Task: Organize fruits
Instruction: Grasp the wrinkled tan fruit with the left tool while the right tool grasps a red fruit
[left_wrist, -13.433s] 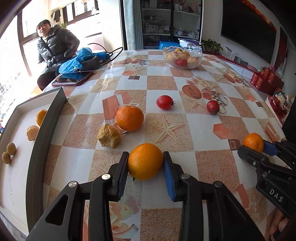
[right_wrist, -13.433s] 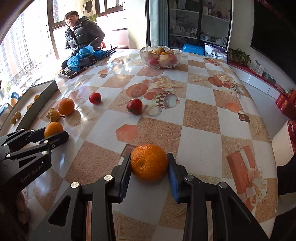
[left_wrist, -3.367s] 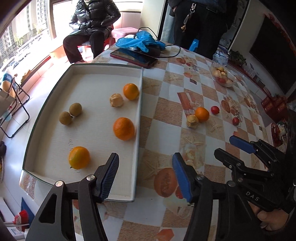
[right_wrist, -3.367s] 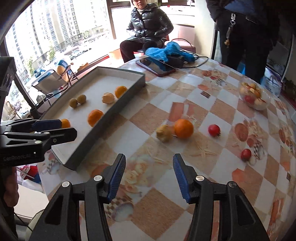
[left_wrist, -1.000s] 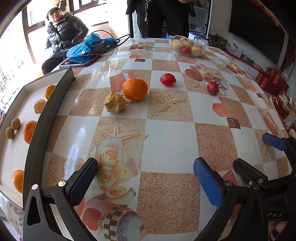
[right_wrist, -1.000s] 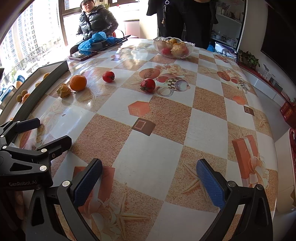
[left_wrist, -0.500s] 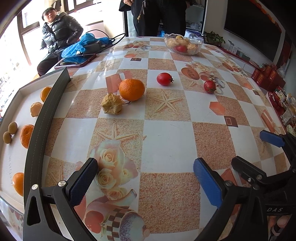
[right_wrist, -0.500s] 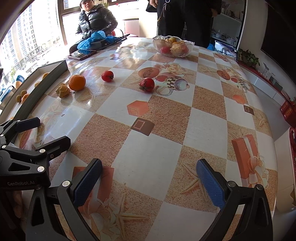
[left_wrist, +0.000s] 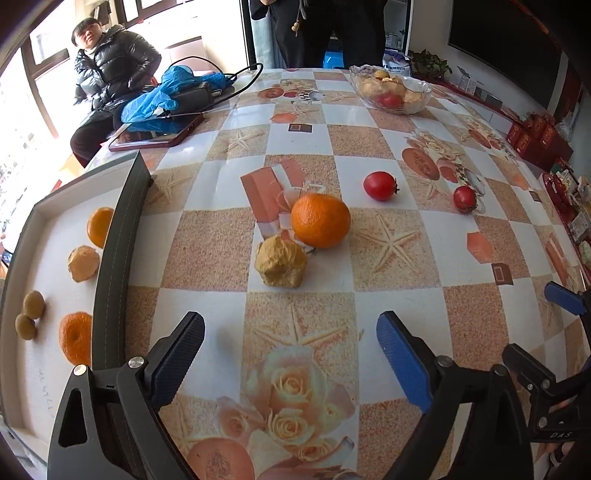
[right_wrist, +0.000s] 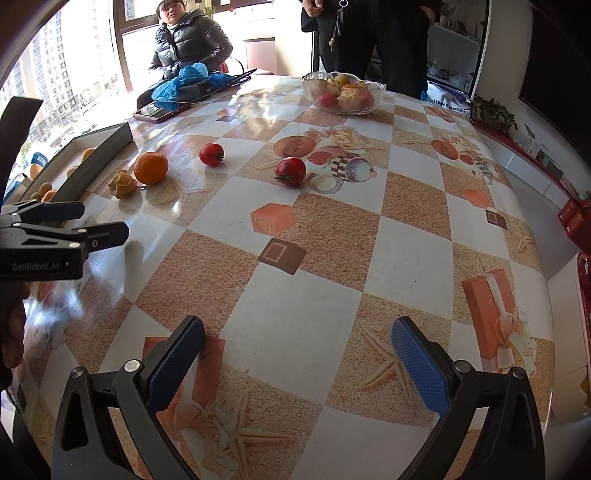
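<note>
An orange (left_wrist: 320, 220) lies on the patterned table, touching a tan husked fruit (left_wrist: 280, 261). Two red tomatoes (left_wrist: 380, 186) (left_wrist: 464, 198) lie farther right. My left gripper (left_wrist: 290, 343) is open and empty, just short of the husked fruit. My right gripper (right_wrist: 297, 349) is open and empty over bare table; the nearer tomato (right_wrist: 291, 171) is well ahead of it. A white tray (left_wrist: 122, 236) at the left holds several oranges, a husked fruit and two small brown fruits. The right wrist view also shows the orange (right_wrist: 150, 168) and the left gripper (right_wrist: 99, 221).
A glass bowl of fruit (left_wrist: 389, 92) stands at the table's far end. A blue bag, cables and a tablet (left_wrist: 170, 99) lie at the far left. One person sits and another stands beyond the table. The table edge drops off at the right (right_wrist: 554, 258).
Both grippers have moved forward, closer to the fruits, over the last second. Both stay wide open and empty. The fruits have not moved.
</note>
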